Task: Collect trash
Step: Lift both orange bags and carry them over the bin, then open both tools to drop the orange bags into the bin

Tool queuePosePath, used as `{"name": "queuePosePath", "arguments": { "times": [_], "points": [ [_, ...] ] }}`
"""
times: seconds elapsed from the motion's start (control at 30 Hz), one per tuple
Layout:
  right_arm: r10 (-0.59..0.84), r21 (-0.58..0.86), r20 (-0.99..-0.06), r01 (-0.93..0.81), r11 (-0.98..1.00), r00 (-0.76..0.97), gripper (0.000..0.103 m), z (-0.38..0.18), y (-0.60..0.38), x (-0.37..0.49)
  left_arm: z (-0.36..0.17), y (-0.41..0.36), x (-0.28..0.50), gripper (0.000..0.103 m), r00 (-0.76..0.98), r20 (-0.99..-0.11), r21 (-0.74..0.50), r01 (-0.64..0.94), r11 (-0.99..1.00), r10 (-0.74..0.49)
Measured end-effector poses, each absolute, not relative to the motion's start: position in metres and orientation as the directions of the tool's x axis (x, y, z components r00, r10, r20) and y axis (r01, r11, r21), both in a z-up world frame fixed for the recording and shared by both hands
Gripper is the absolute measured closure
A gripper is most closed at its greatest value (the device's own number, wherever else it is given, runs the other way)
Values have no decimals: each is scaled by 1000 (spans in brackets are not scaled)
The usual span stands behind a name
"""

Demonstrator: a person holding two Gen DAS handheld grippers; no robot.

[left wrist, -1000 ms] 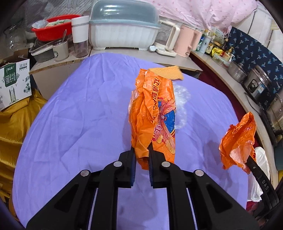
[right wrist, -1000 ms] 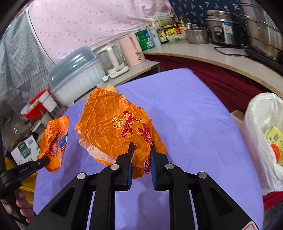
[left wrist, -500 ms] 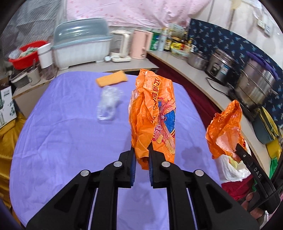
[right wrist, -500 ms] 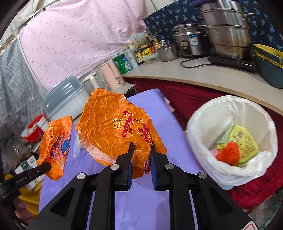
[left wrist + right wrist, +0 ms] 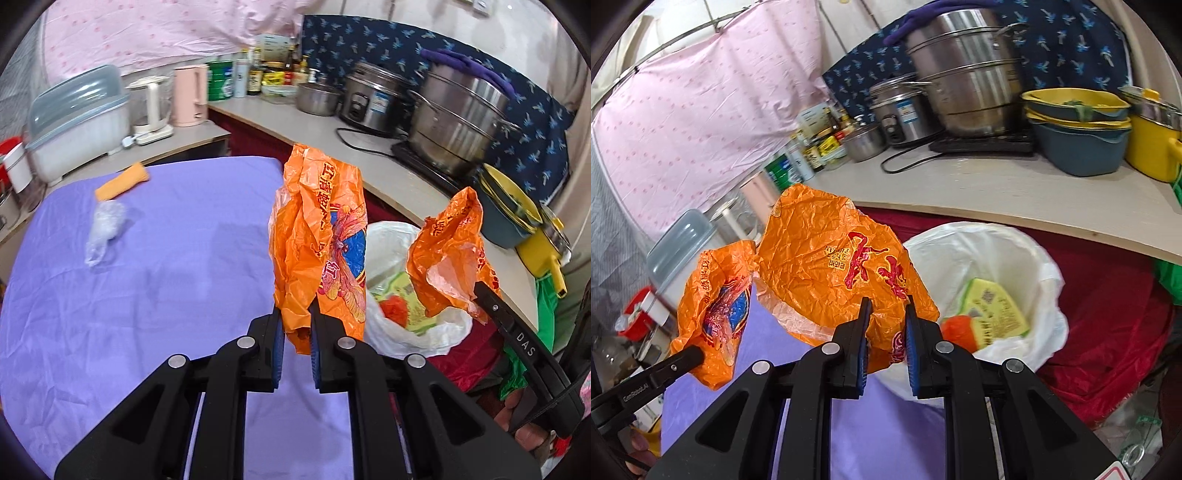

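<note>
My left gripper [image 5: 296, 325] is shut on a crumpled orange plastic bag [image 5: 317, 236] with a blue and red print, held up over the right edge of the purple table [image 5: 147, 288]. My right gripper [image 5: 885, 314] is shut on a second orange bag [image 5: 834, 266] with red lettering. Each bag shows in the other view too: the right one [image 5: 448, 254] on its gripper [image 5: 480, 295], the left one [image 5: 714, 310] on its gripper [image 5: 696, 356]. Beside the table stands a white-lined trash bin [image 5: 1004, 258] [image 5: 388, 240], holding a yellow-green packet [image 5: 993, 310] and red trash [image 5: 960, 330].
A clear plastic wrapper [image 5: 103, 229] and an orange packet [image 5: 122, 182] lie on the table's far left. The counter [image 5: 1015, 192] behind the bin carries steel pots [image 5: 964, 70], a rice cooker [image 5: 369, 99], bottles, kettles and yellow and blue bowls [image 5: 1078, 122]. Red cloth [image 5: 1108, 302] hangs under it.
Both grippers have swung right with their orange bags, from over the middle of the table to its right edge. The trash bin has come into view right under the bags.
</note>
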State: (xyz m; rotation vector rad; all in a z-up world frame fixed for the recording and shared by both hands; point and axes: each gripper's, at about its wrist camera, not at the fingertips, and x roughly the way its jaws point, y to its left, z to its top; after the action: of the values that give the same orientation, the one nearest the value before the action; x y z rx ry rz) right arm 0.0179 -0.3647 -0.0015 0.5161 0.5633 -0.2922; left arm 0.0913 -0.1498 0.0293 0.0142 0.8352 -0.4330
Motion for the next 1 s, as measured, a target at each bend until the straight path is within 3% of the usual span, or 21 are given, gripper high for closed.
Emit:
{"name": "queuePosePath", "arguments": {
  "times": [0.83, 1.0],
  "points": [
    [-194, 365, -636, 513, 777, 747, 86, -44, -437, 21, -14, -261, 111, 91, 464, -782, -148, 511, 846, -417],
    [-192, 375, -644, 524, 764, 741, 79, -52, -443, 29, -21, -267, 118, 81, 472, -779, -143, 506, 850, -412]
  ]
}}
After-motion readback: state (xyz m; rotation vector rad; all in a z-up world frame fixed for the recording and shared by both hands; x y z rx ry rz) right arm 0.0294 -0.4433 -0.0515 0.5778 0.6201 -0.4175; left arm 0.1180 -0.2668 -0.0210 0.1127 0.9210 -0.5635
